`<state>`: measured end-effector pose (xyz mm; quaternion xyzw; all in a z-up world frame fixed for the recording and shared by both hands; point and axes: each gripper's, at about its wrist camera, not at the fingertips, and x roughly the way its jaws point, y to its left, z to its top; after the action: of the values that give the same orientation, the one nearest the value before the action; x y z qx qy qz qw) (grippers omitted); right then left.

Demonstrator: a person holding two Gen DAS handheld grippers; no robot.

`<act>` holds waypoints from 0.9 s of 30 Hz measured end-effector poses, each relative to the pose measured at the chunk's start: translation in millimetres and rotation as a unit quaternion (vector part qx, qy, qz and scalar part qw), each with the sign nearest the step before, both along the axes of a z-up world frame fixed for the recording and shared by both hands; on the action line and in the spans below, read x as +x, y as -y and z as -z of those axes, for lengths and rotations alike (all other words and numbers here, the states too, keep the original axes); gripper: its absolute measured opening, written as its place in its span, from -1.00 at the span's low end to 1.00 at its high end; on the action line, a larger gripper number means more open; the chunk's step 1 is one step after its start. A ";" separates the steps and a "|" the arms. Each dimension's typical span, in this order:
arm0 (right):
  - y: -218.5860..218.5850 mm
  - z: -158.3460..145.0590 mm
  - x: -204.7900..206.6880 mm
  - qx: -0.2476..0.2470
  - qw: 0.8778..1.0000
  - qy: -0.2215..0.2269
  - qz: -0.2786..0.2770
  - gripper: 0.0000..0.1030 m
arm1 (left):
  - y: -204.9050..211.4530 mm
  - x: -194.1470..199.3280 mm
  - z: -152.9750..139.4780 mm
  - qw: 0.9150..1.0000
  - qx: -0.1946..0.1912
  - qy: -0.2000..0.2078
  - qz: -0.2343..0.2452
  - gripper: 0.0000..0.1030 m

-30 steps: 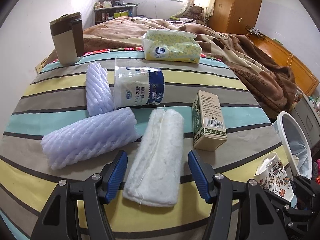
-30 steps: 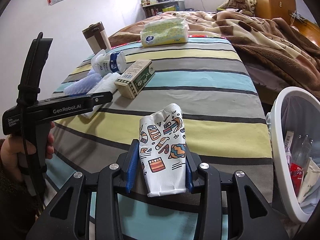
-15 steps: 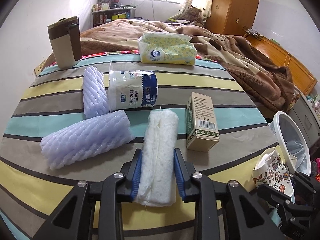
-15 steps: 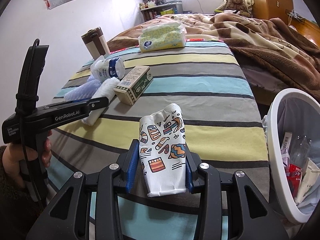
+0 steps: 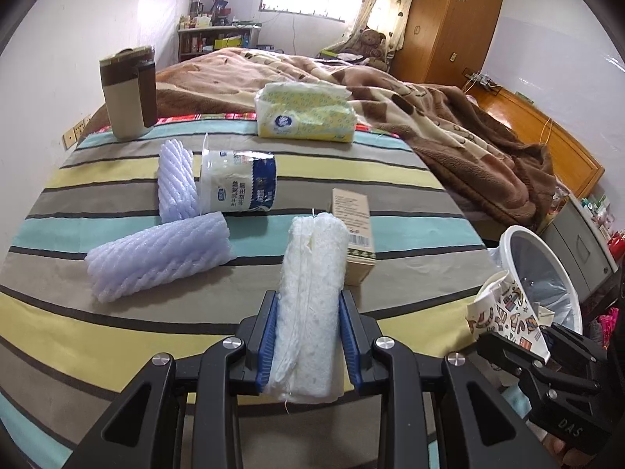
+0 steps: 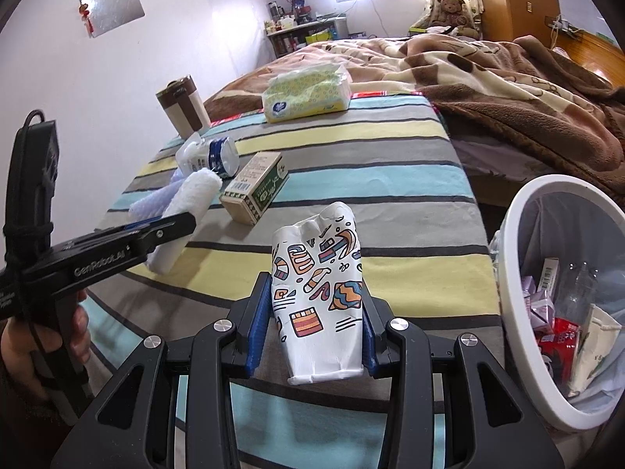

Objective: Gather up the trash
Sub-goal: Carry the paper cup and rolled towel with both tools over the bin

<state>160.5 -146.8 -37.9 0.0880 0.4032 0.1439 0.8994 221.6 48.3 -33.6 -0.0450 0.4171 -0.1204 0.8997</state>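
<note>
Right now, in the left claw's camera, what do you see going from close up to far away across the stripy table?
White roll in the left claw → purple foam sleeve → yogurt cup → tissue pack.

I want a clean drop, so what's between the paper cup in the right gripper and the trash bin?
Nothing lies there: the right wrist view shows only bare striped cloth between the paper cup and the trash bin.

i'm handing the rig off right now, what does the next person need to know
Left gripper: shut on the white foam roll.
Right gripper: shut on the crushed paper cup, beside the bin.
Done: the bin already holds some trash.
Left: drop both in, then collect the two purple foam sleeves, the yogurt cup and the box from the striped cloth.
</note>
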 end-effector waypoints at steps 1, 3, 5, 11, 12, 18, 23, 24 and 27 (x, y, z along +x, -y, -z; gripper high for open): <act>1.4 -1.4 -0.8 0.001 1.000 0.002 0.001 -0.22 | 1.1 -2.7 -2.7 1.000 -0.002 0.003 0.001 -0.41; 4.4 -4.4 -2.4 0.003 1.000 0.007 0.004 -0.22 | 2.8 -7.9 -7.6 1.000 -0.003 0.009 0.001 -0.41; 7.5 -7.5 -4.4 0.005 1.000 0.012 0.008 -0.22 | 4.8 -13.9 -13.7 1.000 -0.007 0.017 0.001 -0.41; 19.2 -15.7 -11.5 0.010 0.999 0.026 0.023 -0.22 | 16.4 -28.9 -28.6 0.999 -0.011 0.031 0.013 -0.41; 22.1 -17.6 -13.4 0.011 0.999 0.030 0.026 -0.22 | 20.1 -32.2 -31.3 0.999 -0.011 0.034 0.016 -0.41; 39.2 -24.5 -21.3 0.011 0.998 0.041 0.045 -0.22 | 45.8 -46.1 -42.5 0.998 -0.005 0.049 0.038 -0.41; 59.6 -28.9 -27.9 0.013 0.997 0.049 0.067 -0.22 | 67.3 -53.8 -48.6 0.997 -0.006 0.056 0.054 -0.41; 63.6 -29.4 -29.5 0.013 0.996 0.050 0.070 -0.22 | 73.7 -55.8 -50.0 0.996 -0.003 0.060 0.059 -0.41; 76.7 -30.9 -34.2 0.013 0.995 0.054 0.084 -0.22 | 89.6 -60.8 -53.9 0.995 -0.001 0.067 0.072 -0.41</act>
<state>126.3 -223.5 -6.9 0.1250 0.3436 0.0776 0.9275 160.8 -41.3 20.2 -0.0072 0.3580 -0.1881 0.9145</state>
